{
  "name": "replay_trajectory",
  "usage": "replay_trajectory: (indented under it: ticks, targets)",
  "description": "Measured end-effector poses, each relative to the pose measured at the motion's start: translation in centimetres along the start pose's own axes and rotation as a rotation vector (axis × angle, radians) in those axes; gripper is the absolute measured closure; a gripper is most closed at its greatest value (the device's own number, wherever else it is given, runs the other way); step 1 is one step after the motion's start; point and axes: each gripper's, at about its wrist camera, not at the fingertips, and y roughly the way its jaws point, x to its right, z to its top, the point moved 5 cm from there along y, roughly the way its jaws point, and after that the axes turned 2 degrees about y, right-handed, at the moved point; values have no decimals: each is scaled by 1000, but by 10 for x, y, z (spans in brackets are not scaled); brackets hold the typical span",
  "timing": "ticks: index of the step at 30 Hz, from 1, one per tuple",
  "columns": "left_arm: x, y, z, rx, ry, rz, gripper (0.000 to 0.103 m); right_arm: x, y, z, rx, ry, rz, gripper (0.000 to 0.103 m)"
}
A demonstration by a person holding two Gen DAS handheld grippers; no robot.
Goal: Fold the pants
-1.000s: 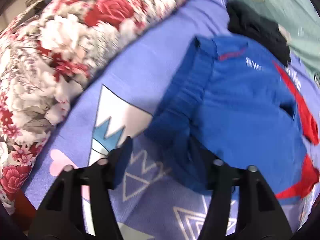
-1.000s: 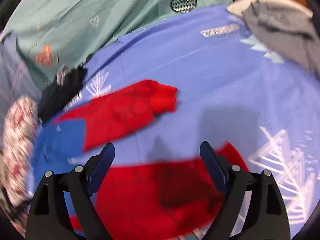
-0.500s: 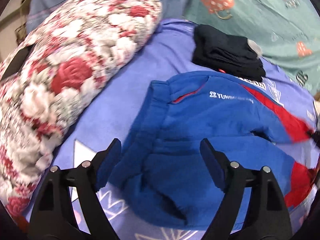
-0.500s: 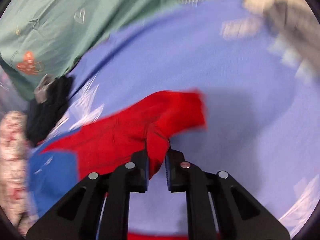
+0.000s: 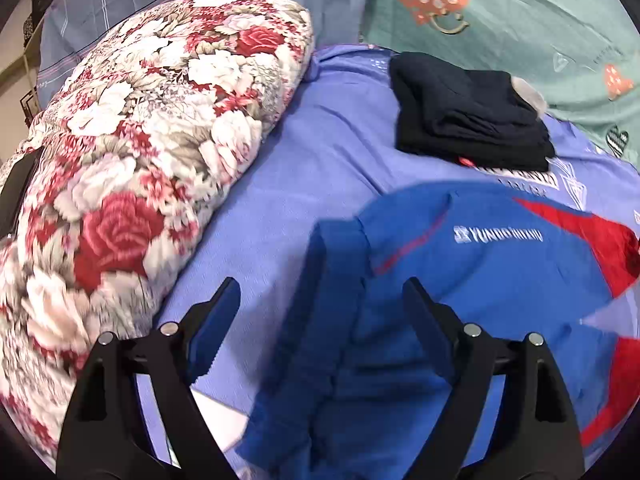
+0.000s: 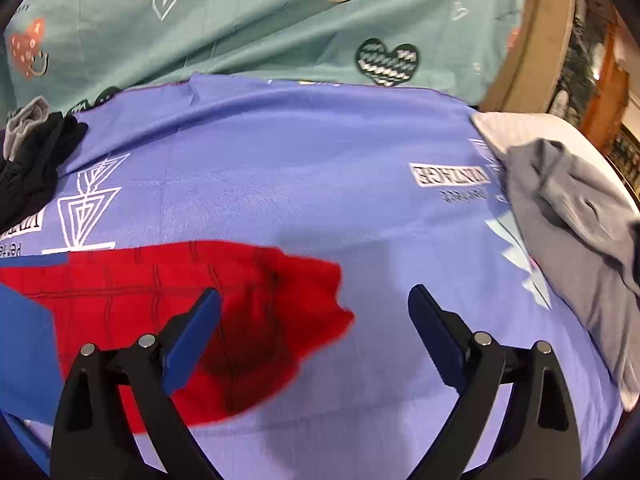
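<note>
The pants [image 5: 480, 280] are blue at the top with red legs and lie on the purple-blue sheet [image 5: 320, 140]. Their waistband runs under my left gripper [image 5: 322, 284], whose jaws are opening wide above the cloth without pinching it. In the right wrist view one red leg [image 6: 160, 292] lies flat, its hem end reaching between the fingers of my right gripper [image 6: 314, 294]. That gripper's jaws are opening too, and its pads do not press the leg. The lower part of the pants is cut off at the picture edges.
A rolled floral quilt [image 5: 152, 152] lies left of the pants. A folded black garment [image 5: 460, 120] sits behind them. A crumpled grey garment [image 6: 568, 220] lies at the right edge of the sheet [image 6: 300, 160]. A teal cover [image 6: 280, 20] spreads beyond.
My right gripper was shut on the red leg half a second ago; it has let go and the leg lies flat. My left gripper has spread wider and shifted along the waistband.
</note>
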Motion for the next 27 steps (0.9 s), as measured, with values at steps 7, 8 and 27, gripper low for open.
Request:
replay_trajectory:
  ticks: [7,8,27]
  targets:
    - [2,11,19,0,6,-48,18,-8,52,6,-156,-30,105,81]
    - [4,15,22,-1,23,-57,18,-6,53,10,-139,-29,98,83]
    - [52,79,46,-131,239,-343,11,-88,-34,23,-13,-148,350,15]
